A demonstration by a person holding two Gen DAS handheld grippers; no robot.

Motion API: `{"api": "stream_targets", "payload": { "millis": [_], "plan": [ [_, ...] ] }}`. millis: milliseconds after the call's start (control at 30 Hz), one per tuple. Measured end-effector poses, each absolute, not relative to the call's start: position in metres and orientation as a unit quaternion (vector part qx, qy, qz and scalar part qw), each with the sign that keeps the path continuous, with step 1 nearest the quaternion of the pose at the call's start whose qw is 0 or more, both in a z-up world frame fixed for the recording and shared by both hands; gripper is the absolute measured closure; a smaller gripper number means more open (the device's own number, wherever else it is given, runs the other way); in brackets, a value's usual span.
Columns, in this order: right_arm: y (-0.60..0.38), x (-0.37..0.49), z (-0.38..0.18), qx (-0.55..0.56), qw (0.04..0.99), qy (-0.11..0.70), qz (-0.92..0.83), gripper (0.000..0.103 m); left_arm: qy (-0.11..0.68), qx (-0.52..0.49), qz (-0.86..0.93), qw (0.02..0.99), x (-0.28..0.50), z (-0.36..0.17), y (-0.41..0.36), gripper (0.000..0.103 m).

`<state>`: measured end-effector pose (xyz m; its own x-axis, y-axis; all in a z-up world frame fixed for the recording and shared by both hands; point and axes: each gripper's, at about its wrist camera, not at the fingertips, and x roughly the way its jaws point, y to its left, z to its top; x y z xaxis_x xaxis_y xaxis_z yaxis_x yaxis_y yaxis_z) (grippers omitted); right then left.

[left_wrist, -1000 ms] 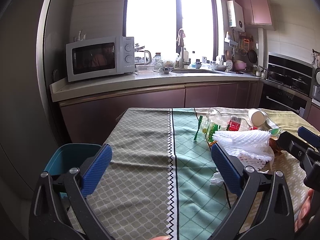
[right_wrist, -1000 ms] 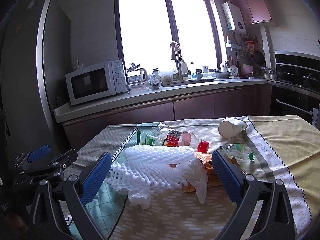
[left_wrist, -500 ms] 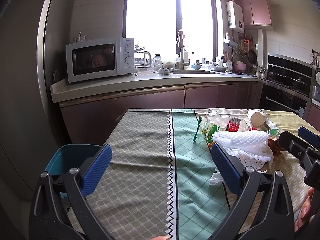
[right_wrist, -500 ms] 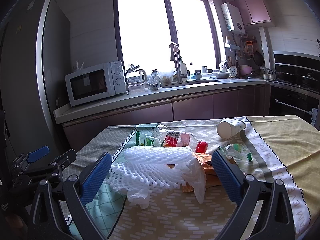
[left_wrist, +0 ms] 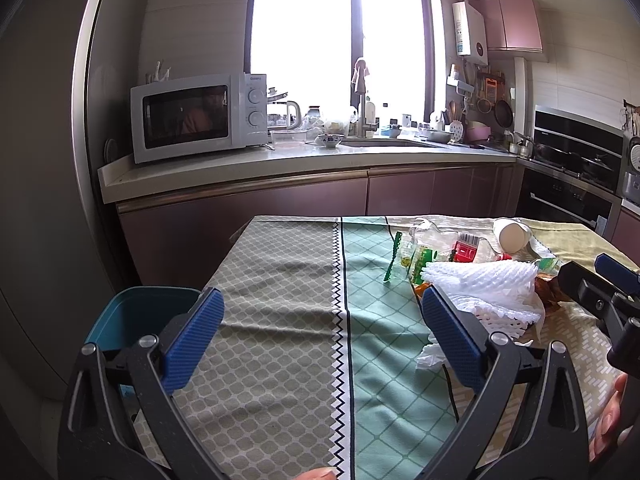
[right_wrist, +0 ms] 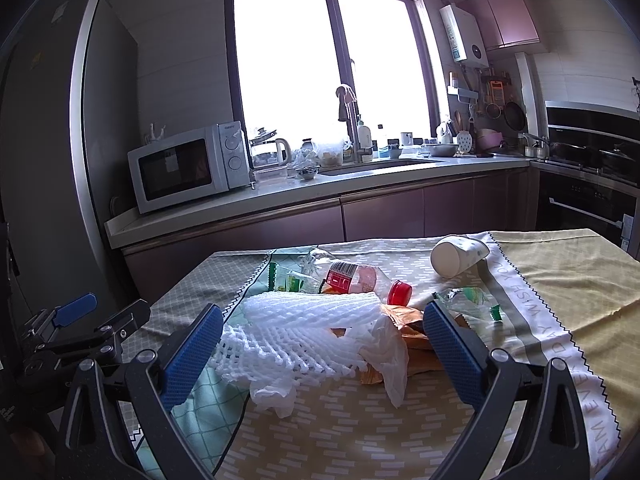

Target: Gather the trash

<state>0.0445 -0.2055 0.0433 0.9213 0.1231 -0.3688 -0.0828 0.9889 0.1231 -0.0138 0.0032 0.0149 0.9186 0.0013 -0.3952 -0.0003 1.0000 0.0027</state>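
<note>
both grippers hang wide apart with nothing between the pads – left gripper [left_wrist: 322, 338] bottom centre over bare tablecloth [left_wrist: 280, 288], right gripper [right_wrist: 323, 342] low in its frame facing the trash pile. white foam netting [right_wrist: 304, 332] sits mid-frame, toppled paper cup [right_wrist: 456, 256] upper right – blue bin [left_wrist: 136, 320] lower left in the left view.
</note>
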Motion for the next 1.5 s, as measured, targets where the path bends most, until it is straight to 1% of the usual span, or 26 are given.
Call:
{"api": "stream_targets", "payload": {
  "millis": [1033, 1500],
  "plan": [
    [-0.212, 0.047, 0.041, 0.058, 0.978, 0.195, 0.054, 0.006, 0.21, 0.002, -0.018, 0.978, -0.007, 0.011, -0.006, 0.005],
    [-0.221, 0.055, 0.035, 0.067, 0.974, 0.211, 0.056, 0.006, 0.219, 0.002, -0.033, 0.975, -0.001, 0.006, -0.007, 0.005]
  ]
}}
